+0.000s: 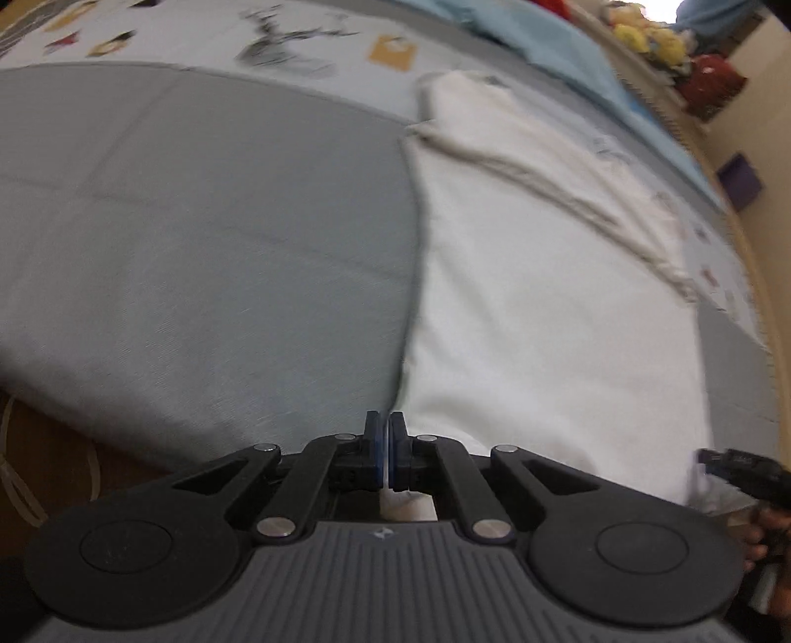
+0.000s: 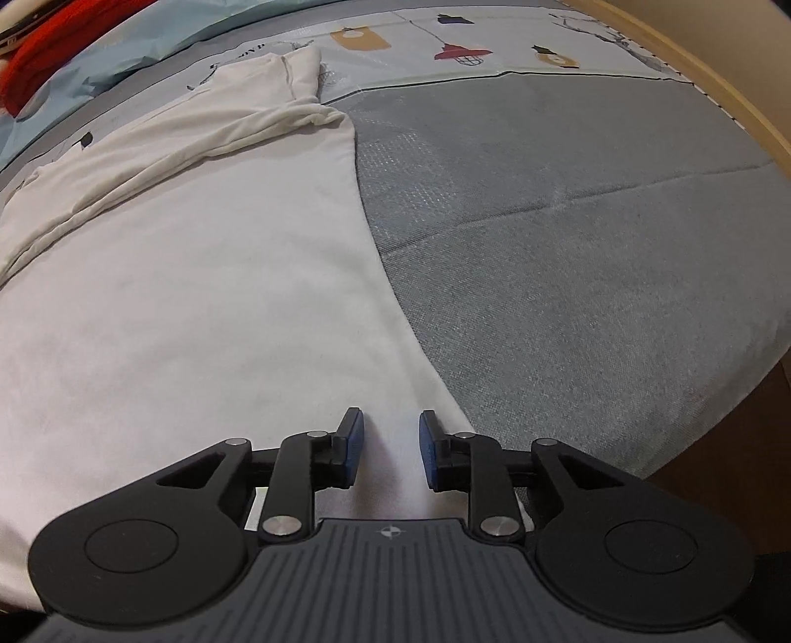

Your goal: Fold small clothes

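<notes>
We see a white garment (image 2: 197, 277) spread flat on the grey bed cover (image 2: 568, 237), its sleeve (image 2: 277, 99) folded across the far end. Left tongs (image 1: 385, 447) are together at the garment's near left edge; whether cloth is pinched there we cannot tell, the view is blurred. Right tongs (image 2: 390, 447) stand apart over the near right corner, white cloth lying between the pads, not pressed. The right tongs also show at the left view's edge (image 1: 731, 467). Printed sheet (image 2: 445, 29) lies beyond.
</notes>
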